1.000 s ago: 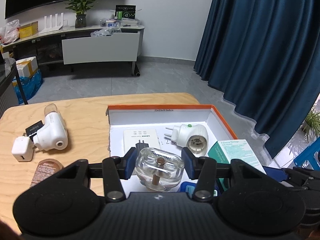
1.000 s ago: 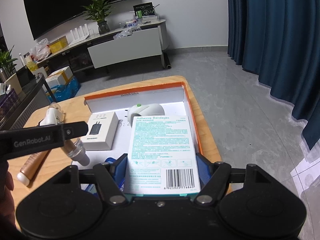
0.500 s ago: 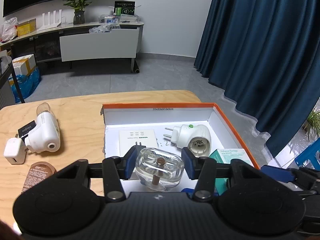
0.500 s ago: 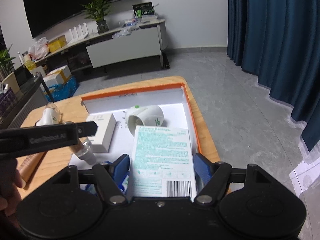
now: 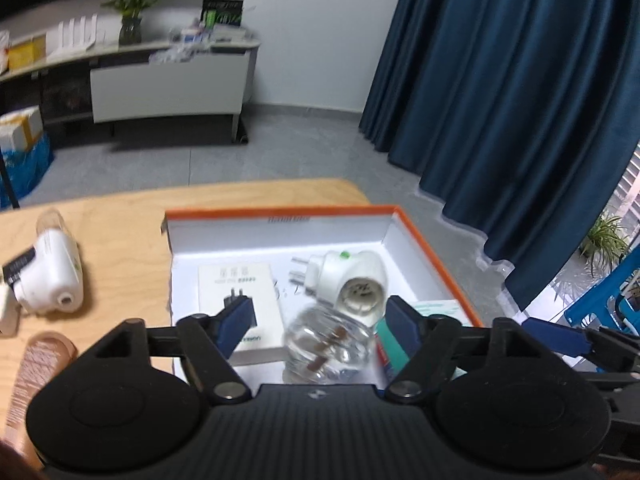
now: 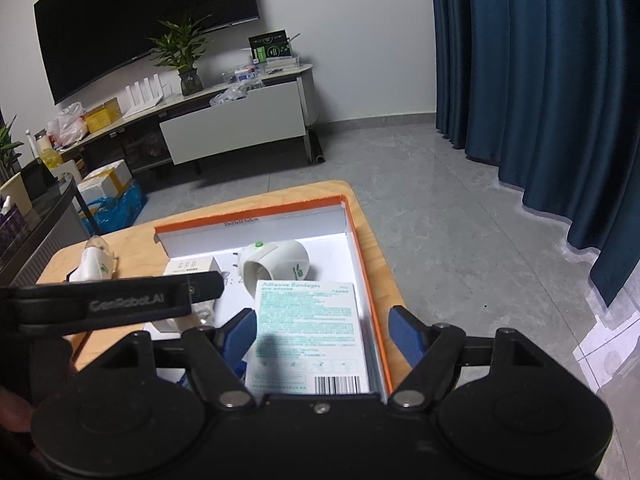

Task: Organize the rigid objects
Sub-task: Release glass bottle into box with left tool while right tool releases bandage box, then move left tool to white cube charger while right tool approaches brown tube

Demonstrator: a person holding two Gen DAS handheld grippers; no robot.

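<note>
The orange-rimmed white box (image 5: 424,236) (image 6: 360,248) sits on the wooden table. My left gripper (image 5: 320,320) is open; the clear glass bottle (image 5: 330,344) lies between its spread fingers in the box, blurred. My right gripper (image 6: 326,332) is open over the teal bandage box (image 6: 308,328), which lies flat along the box's right wall. A white plug-in device (image 5: 352,280) (image 6: 276,266) and a white charger carton (image 5: 240,300) (image 6: 192,268) also lie in the box.
Left of the box on the table lie a second white plug-in device (image 5: 50,276) (image 6: 94,266), a small white adapter (image 5: 6,312) and a brown tube (image 5: 34,376). The table edge runs close to the box's right side. The left gripper's body (image 6: 108,300) crosses the right wrist view.
Both grippers opened. The glass bottle left the left fingers and tilted down into the box. The bandage box dropped flat from the right fingers into the box.
</note>
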